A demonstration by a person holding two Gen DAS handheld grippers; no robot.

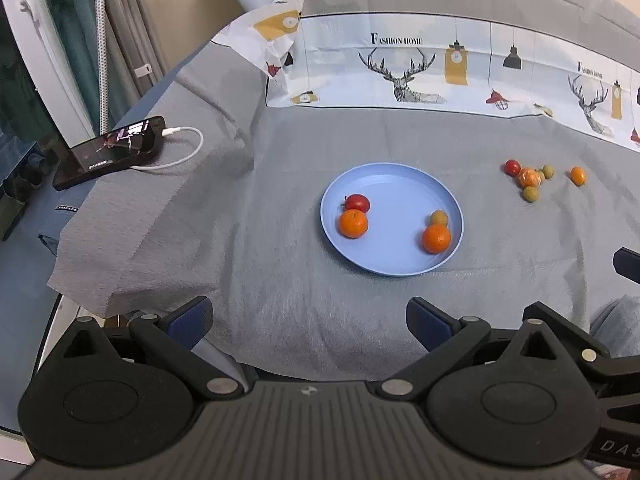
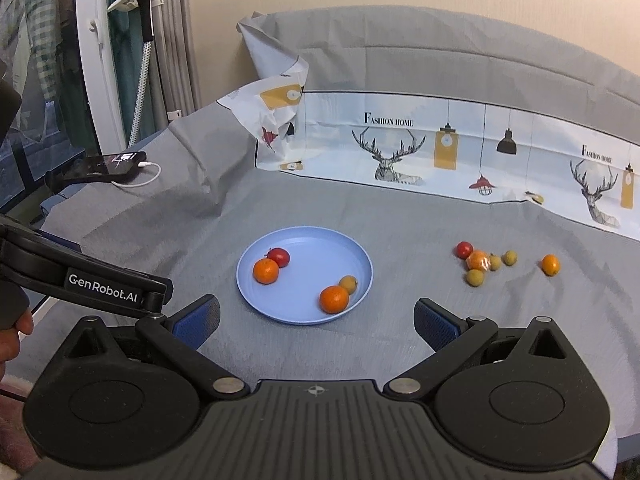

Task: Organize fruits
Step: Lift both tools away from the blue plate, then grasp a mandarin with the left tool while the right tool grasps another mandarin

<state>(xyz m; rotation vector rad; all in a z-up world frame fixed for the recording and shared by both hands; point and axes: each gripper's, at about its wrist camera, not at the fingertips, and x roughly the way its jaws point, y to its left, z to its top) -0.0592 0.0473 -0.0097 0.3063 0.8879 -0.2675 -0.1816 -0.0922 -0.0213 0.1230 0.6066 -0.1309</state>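
- Grey cloth (image 1: 280, 300) covers the surface where I work; it looks like a bed, though I cannot tell for sure.
- I hold my left tool (image 1: 310, 322) low over the near edge, its blue pads spread wide with nothing between them.
- I hold my right tool (image 2: 316, 322) the same way: fingers wide apart, empty, just short of the plate.
- My left tool's arm also shows at the left of the right view, with a bit of my hand (image 2: 16, 332) on its grip.
- Plate (image 1: 440, 192), pale blue, sits mid-cloth and holds four fruits in two touching pairs.
- Left pair: an orange (image 1: 353, 223) with a red fruit (image 1: 358, 203) behind it.
- Right pair: another orange (image 1: 436, 238) with a green-brown fruit (image 1: 439, 218) behind it.
- Loose fruits lie on the cloth to the right of the plate: a tight cluster (image 1: 528, 179) of red, orange and green-brown ones, and a lone orange one (image 1: 578, 175) nearby.
- Printed sheet (image 1: 400, 72) with deer and lamps stands along the back.
- Phone (image 1: 108, 152) lies far left with a white cable (image 1: 188, 152) plugged in.
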